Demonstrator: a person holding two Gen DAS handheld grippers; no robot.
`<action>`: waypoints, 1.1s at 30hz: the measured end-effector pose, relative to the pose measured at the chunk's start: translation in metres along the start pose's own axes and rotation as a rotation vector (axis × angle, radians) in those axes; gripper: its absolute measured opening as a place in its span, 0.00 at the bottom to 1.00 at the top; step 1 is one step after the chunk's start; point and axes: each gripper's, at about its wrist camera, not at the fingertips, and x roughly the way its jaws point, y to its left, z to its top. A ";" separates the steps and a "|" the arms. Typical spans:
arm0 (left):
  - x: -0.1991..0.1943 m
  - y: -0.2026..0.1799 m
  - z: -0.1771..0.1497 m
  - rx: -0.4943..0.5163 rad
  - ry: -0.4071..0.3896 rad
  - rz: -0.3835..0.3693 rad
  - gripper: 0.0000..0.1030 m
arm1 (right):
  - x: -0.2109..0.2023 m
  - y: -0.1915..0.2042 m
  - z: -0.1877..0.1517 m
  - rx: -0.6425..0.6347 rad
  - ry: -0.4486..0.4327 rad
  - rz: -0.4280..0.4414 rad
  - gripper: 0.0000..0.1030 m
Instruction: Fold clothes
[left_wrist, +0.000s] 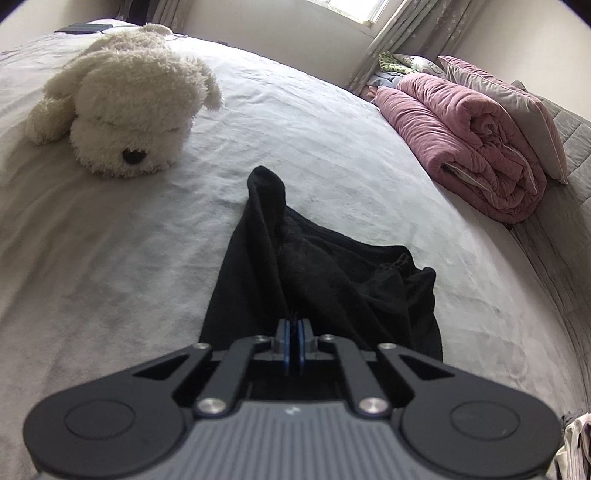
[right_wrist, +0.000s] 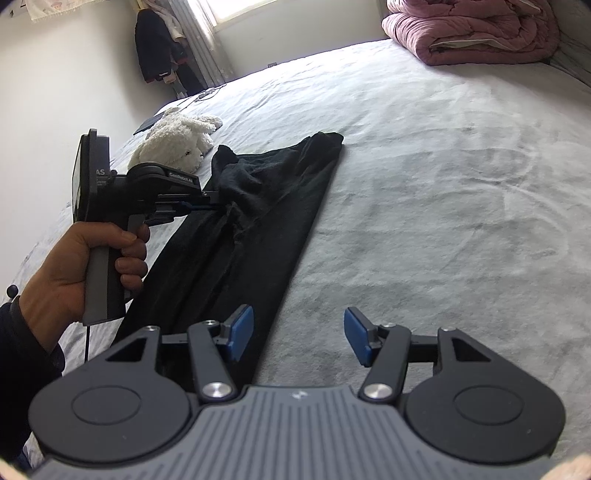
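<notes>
A long black garment lies bunched on the pale bed sheet. One end of it stands up in a peak. My left gripper is shut, its blue pads pinching a fold of the black cloth. In the right wrist view a hand holds that left gripper from the left, and its tips bite into the garment near the crumpled upper part. My right gripper stands open above the sheet. Its left pad is over the garment's near right edge, and nothing is between the pads.
A white plush dog lies at the far left of the bed, with a dark flat device behind it. A rolled pink quilt and a pillow sit along the right side. Dark clothes hang by the window.
</notes>
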 end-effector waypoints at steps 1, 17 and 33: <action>-0.006 -0.001 0.000 0.002 -0.012 -0.001 0.04 | 0.000 0.000 0.000 0.001 -0.002 0.001 0.57; -0.043 0.016 -0.020 0.003 -0.149 -0.036 0.04 | 0.002 0.004 -0.002 -0.010 -0.001 0.002 0.57; -0.051 -0.006 -0.014 0.130 -0.144 -0.051 0.27 | 0.004 0.005 -0.002 -0.019 0.000 -0.006 0.58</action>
